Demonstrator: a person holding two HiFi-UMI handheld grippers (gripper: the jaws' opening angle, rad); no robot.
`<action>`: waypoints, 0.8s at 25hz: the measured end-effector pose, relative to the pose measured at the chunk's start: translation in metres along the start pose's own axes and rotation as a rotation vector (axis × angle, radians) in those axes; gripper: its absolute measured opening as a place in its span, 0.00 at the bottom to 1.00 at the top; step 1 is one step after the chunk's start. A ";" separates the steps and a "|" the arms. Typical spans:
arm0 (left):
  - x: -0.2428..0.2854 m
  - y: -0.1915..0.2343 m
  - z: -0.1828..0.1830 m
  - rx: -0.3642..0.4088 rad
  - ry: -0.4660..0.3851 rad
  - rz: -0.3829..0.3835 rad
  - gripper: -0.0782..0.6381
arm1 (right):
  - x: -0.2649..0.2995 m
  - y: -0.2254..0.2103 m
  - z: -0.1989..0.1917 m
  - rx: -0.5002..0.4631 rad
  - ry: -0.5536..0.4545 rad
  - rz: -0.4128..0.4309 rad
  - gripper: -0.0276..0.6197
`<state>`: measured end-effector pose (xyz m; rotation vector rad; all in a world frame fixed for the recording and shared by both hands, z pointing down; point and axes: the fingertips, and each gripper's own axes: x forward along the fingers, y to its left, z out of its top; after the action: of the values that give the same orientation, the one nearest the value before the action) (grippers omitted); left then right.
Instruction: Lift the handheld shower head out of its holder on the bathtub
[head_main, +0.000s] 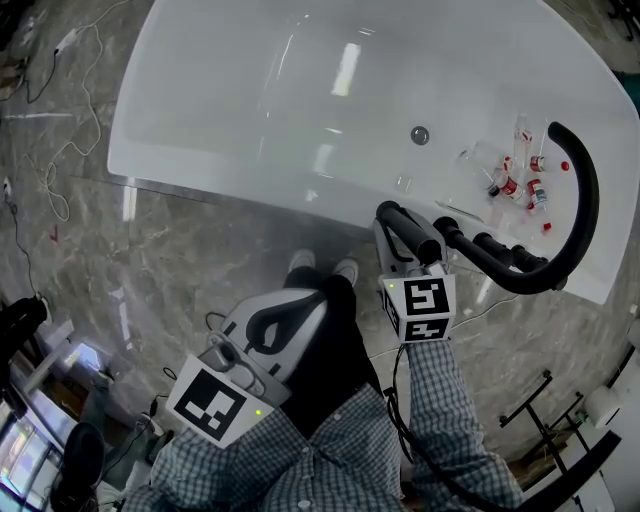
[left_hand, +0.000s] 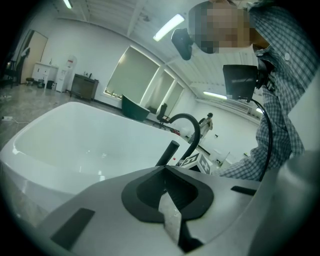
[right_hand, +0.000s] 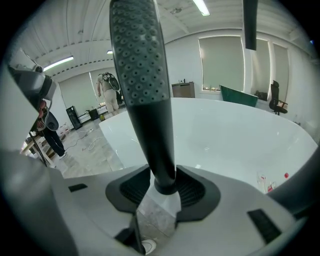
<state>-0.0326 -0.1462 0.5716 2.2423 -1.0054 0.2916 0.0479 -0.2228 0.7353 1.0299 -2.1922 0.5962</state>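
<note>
**Right gripper's around the shower head, but no grip yet**

Closest thing in the head view is the left gripper (head_main: 312, 300), bottom left over the checked shirt. It's just parked there, with its jaws pressed together, nothing in them, well apart from the action.

The right gripper (right_hand: 165, 176) is where it's happening. Its jaws are spread wide, and the dark handle of the shower head (right_hand: 142, 65) stands right between the pads. The nozzle face runs up the middle of that gripper's view. I don't see the pads actually biting; they look to be just beside the handle on both sides.

In the head view the shower head sits at the near rim of the bathtub (head_main: 230, 100), right of centre. Next to it is a black arched pipe (head_main: 585, 200), spout or hose, can't tell. I can't make out the holder because the gripper covers that spot, so I'm guessing the head isn't out of it yet.

My read is that this is the straddle-the-handle step and the lift hasn't started. Next move needs the jaws to close square on the handle, then pull along the handle's own line so it doesn't jam. A few small red-capped bottles (head_main: 515, 180) lie in the tub at far right, not in the way.
</note>
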 end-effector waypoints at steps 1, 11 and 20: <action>0.000 0.000 0.000 -0.002 -0.002 0.001 0.12 | 0.001 -0.001 0.000 -0.003 0.001 -0.005 0.26; -0.002 0.004 -0.003 -0.010 0.000 0.010 0.12 | 0.002 -0.001 0.001 -0.023 0.013 -0.029 0.25; -0.009 0.002 0.007 0.000 -0.006 0.007 0.12 | -0.007 0.001 0.008 -0.020 0.034 -0.037 0.25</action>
<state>-0.0402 -0.1462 0.5635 2.2417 -1.0168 0.2879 0.0479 -0.2233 0.7248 1.0398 -2.1409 0.5704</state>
